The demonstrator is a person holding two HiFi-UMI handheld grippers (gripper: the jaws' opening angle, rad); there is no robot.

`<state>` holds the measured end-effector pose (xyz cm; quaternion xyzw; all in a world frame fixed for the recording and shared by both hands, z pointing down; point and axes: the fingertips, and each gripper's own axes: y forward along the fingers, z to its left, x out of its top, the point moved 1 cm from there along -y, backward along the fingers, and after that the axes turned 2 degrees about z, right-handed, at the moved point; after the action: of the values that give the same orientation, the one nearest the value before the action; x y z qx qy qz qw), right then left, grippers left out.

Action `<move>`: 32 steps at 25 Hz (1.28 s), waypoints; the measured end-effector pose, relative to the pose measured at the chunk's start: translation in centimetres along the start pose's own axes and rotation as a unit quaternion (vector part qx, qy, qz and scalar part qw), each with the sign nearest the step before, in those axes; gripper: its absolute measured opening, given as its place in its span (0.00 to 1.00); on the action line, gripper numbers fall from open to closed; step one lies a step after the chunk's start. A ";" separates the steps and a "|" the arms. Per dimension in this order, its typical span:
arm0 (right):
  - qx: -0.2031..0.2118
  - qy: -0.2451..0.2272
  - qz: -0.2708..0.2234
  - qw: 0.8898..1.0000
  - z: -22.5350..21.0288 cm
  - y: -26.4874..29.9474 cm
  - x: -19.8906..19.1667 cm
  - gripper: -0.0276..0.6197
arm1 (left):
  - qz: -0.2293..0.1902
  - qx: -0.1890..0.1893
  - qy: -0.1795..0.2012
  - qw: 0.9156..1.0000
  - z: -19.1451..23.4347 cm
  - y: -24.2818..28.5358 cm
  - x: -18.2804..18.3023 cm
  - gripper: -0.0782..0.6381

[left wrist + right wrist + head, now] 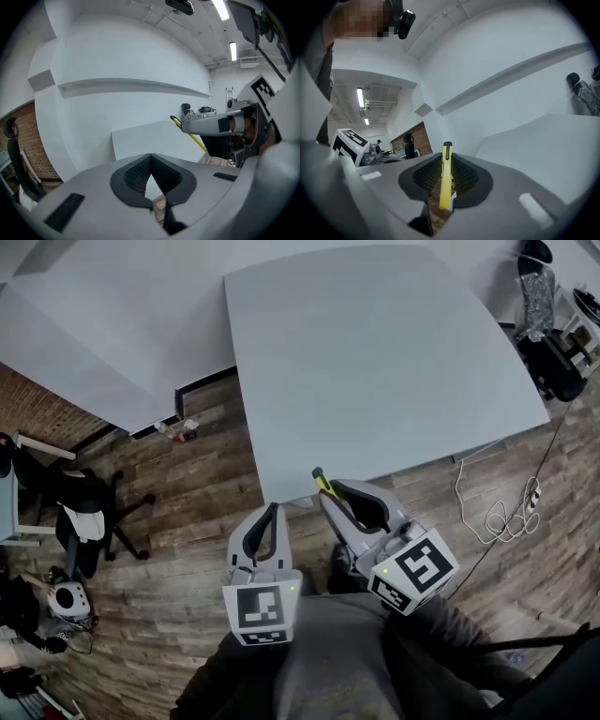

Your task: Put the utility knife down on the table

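slip risk: right gripper (330, 491) clamps utility knife (446, 180) thinly; released short of table (375, 362), it could fall. left gripper (150, 158) closed, empty.

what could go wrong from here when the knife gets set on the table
1. The knife is clamped in the right gripper, about at the near edge of the table; opening now might drop it onto the floor.
2. It sticks out past the jaws, so its end may strike the tabletop first and twist in the grip.
3. The shut, empty left gripper is close beside and might bump it.
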<state>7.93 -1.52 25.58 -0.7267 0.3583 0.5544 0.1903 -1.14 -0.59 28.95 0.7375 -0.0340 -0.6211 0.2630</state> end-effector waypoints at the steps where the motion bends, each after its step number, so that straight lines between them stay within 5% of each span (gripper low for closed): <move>1: 0.002 -0.001 -0.002 1.000 0.2 0.1 0.0 0.14 | -0.001 0.004 0.000 1.000 0.3 -0.2 0.0 0.11; 10: 0.015 -0.003 0.009 1.000 -3.3 4.5 1.5 0.14 | 0.002 0.025 -0.012 1.000 3.3 4.0 1.5 0.11; 32: 0.004 -0.008 0.054 0.998 -7.1 18.5 2.2 0.14 | 0.007 -0.008 -0.038 0.999 13.1 14.7 3.0 0.11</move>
<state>-0.54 -19.41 28.00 -0.7008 0.3979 0.5684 0.1656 -8.60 -18.83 31.39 0.7107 -0.0436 -0.6474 0.2718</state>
